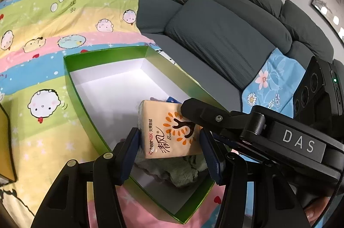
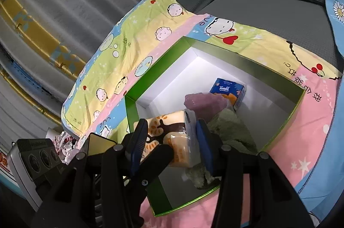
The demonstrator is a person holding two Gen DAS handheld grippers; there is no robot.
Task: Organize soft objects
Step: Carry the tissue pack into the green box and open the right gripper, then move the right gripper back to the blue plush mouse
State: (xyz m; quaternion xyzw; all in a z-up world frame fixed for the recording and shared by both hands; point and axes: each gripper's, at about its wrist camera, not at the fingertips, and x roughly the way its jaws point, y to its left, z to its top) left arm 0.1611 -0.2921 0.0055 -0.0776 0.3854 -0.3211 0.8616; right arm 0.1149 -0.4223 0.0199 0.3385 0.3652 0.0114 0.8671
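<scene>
A grey sofa (image 1: 225, 34) has a cartoon blanket (image 1: 43, 45) spread on it, and a green box (image 2: 133, 103) sits on the blanket. Nearest the cameras, both tongs squeeze one orange tissue pack (image 1: 169, 131): the left gripper (image 1: 169, 152) pinches its sides, and the right gripper (image 2: 169, 140) pinches it too. The pack hangs just over the near end of the box, its long side pointing away from the left tongs. Both hands are just as near. Deeper in the box lie one green cloth (image 2: 232, 129), one purple cloth (image 2: 204, 103) and one blue tissue pack (image 2: 228, 88).
</scene>
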